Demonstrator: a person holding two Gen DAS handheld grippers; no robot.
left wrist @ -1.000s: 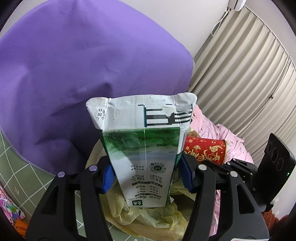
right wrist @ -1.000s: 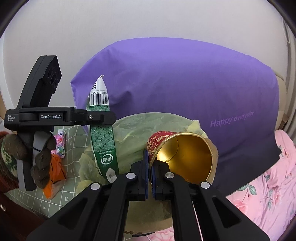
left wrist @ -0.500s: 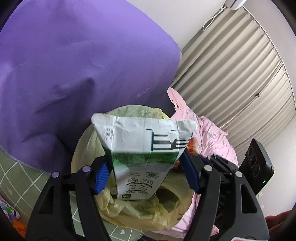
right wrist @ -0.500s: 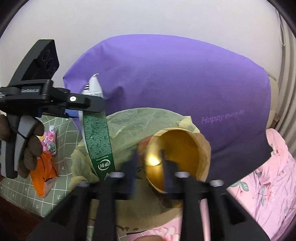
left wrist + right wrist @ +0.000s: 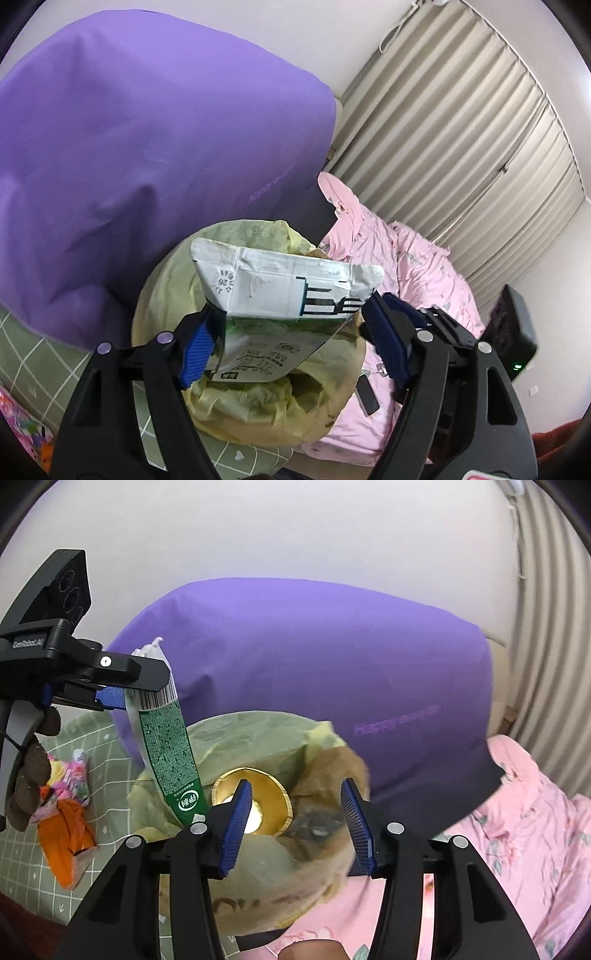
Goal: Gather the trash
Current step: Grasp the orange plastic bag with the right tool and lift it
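Observation:
A green and white milk carton (image 5: 280, 295) hangs tilted between the pads of my left gripper (image 5: 290, 310). Its foot dips into the bin with the yellowish bag liner (image 5: 236, 236). The left jaws are opening; the right pad stands clear of the carton, which is slipping down. From the right wrist view the carton (image 5: 166, 746) slants down from the left gripper (image 5: 110, 694) into the bin (image 5: 325, 746). My right gripper (image 5: 295, 784) is just above the bin, its jaws opening and nothing between them. The gold-lined red cup (image 5: 266, 794) lies in the bin below.
A big purple cushion (image 5: 314, 657) rises right behind the bin. A pink floral quilt (image 5: 406, 266) spreads to the right, with a dark phone (image 5: 365, 395) on it. Orange and pink wrappers (image 5: 66, 830) lie on the green checked sheet (image 5: 29, 350) at the left. Curtains (image 5: 461, 129) hang at the back.
The right gripper opened and let go of the cup, which now lies in the bin. The left jaws widened and the carton sank and tilted toward the bin.

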